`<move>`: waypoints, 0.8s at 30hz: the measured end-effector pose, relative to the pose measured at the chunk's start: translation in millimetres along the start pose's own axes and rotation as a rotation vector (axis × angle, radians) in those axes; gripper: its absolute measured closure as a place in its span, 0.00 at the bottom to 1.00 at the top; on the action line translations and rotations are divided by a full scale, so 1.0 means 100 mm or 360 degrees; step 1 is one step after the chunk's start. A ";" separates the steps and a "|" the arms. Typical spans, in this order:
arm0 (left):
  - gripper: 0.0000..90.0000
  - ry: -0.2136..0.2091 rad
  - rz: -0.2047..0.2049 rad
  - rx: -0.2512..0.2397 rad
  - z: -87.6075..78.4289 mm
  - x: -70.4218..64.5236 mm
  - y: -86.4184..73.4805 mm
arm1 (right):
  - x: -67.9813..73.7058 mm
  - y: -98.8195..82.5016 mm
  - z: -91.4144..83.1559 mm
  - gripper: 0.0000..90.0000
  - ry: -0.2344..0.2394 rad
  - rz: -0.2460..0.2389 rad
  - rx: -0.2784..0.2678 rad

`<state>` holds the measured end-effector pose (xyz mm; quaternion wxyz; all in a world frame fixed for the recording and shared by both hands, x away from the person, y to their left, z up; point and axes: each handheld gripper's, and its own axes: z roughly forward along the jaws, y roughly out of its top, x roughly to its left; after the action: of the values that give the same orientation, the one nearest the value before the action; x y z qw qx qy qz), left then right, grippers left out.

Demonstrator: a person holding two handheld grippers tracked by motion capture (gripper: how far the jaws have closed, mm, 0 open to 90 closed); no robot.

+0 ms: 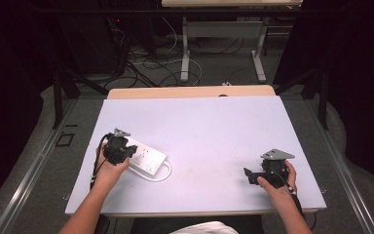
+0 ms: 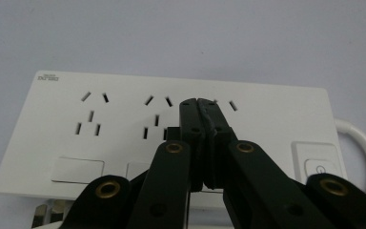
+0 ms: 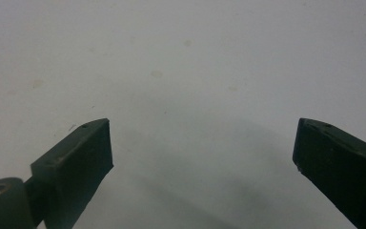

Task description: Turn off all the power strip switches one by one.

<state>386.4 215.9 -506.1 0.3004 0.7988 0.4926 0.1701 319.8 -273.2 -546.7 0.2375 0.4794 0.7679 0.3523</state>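
Note:
A white power strip (image 1: 147, 159) lies on the pale table (image 1: 214, 131) at the left, its white cable (image 1: 164, 174) looping toward the front. My left gripper (image 1: 126, 152) is over the strip's left end, held by a hand. In the left gripper view the jaws are pressed together, tips (image 2: 198, 103) just above the strip's face (image 2: 267, 119) near the third socket, nothing between them. A switch (image 2: 318, 168) sits at the strip's right end. My right gripper (image 1: 248, 175) rests low at the table's right, and its jaws (image 3: 202, 143) stand wide apart over bare surface.
The white sheet covers most of the tabletop, with a wooden edge (image 1: 190, 91) at the back. Beyond it, the floor holds cables (image 1: 146, 63) and the legs of another table (image 1: 185, 53). Two metal plug pins (image 2: 45, 214) show at the left gripper view's lower edge.

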 end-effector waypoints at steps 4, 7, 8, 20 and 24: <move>1.00 0.0000 -0.0028 -0.0001 0.00 0.05 0.03 | 0.00 0.00 0.00 0.06 -0.0004 0.0007 -0.0003; 1.00 -0.0014 -0.0045 0.0014 0.01 0.11 0.07 | 0.00 0.00 0.00 0.06 -0.0005 0.0000 -0.0006; 1.00 -0.0005 -0.0055 0.0011 0.02 0.11 0.07 | 0.00 0.00 0.00 0.06 -0.0001 -0.0001 -0.0005; 1.00 -0.0060 -0.0147 0.0040 0.01 0.30 0.12 | 0.01 0.00 0.02 0.06 -0.0006 0.0004 0.0010; 1.00 -0.0066 -0.0149 0.0054 -0.01 0.35 0.11 | 0.00 0.00 0.02 0.06 -0.0002 -0.0007 0.0005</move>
<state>408.7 243.7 -499.0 0.3046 0.7833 0.5258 0.1310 320.6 -272.5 -547.9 0.2380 0.4783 0.7693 0.3504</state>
